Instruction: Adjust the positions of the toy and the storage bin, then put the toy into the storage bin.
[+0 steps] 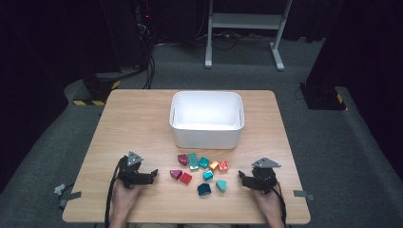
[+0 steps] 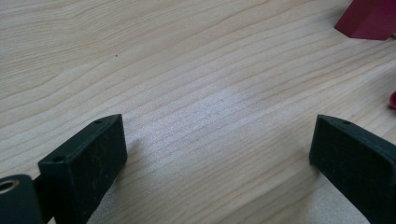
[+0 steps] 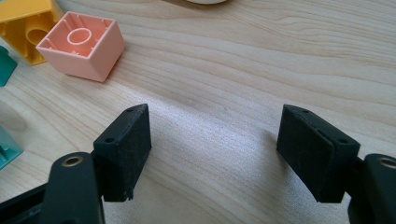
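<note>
Ten toy blocks [image 1: 202,168], one white bin [image 1: 207,118], two grippers.

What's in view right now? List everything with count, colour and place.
bin: one, white, empty, at the table's far middle.
blocks: about ten, small, in a loose cluster just in front of the bin, between the two grippers; magenta, red, teal, orange, pink-orange and dark blue.
pink block: one, hollow side up, beside a yellow block, ahead and to the left of the right jaws.
table: one, light wood.
metal frame: one, white-grey, on the floor beyond the table.
left gripper: black, jaws open over bare wood, near left of the cluster.
right gripper: black, jaws open over bare wood, near right of the cluster.
</note>
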`<action>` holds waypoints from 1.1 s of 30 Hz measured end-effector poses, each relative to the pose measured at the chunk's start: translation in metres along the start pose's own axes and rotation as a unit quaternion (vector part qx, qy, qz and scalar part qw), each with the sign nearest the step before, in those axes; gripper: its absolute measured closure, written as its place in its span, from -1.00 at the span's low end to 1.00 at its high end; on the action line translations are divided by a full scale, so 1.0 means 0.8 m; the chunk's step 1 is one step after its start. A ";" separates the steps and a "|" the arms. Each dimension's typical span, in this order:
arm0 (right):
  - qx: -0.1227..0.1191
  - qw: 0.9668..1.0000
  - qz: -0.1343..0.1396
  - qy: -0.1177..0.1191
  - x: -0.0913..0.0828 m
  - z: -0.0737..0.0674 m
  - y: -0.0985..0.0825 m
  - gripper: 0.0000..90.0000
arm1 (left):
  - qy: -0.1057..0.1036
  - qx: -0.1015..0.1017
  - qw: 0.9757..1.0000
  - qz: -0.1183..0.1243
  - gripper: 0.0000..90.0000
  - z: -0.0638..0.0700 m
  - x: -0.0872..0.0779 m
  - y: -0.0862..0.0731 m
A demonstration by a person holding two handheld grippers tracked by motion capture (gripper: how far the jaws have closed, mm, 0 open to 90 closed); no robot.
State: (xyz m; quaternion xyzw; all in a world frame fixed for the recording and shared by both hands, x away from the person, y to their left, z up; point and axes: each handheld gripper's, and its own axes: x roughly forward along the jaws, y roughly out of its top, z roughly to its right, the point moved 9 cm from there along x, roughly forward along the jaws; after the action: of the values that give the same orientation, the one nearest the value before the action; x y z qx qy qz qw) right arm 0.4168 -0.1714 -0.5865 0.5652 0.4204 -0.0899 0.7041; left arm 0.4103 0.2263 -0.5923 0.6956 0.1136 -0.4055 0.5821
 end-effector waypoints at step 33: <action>-0.004 1.000 -0.002 0.003 -0.003 -0.006 -0.003 -0.44 | 0.000 0.000 1.000 0.000 -0.90 0.000 0.000 0.000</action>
State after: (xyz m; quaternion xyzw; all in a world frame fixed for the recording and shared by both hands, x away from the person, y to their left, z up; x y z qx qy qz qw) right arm 0.4121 -0.1688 -0.5866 0.5623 0.4235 -0.0879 0.7048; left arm 0.4103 0.2266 -0.5922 0.6958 0.1133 -0.4052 0.5821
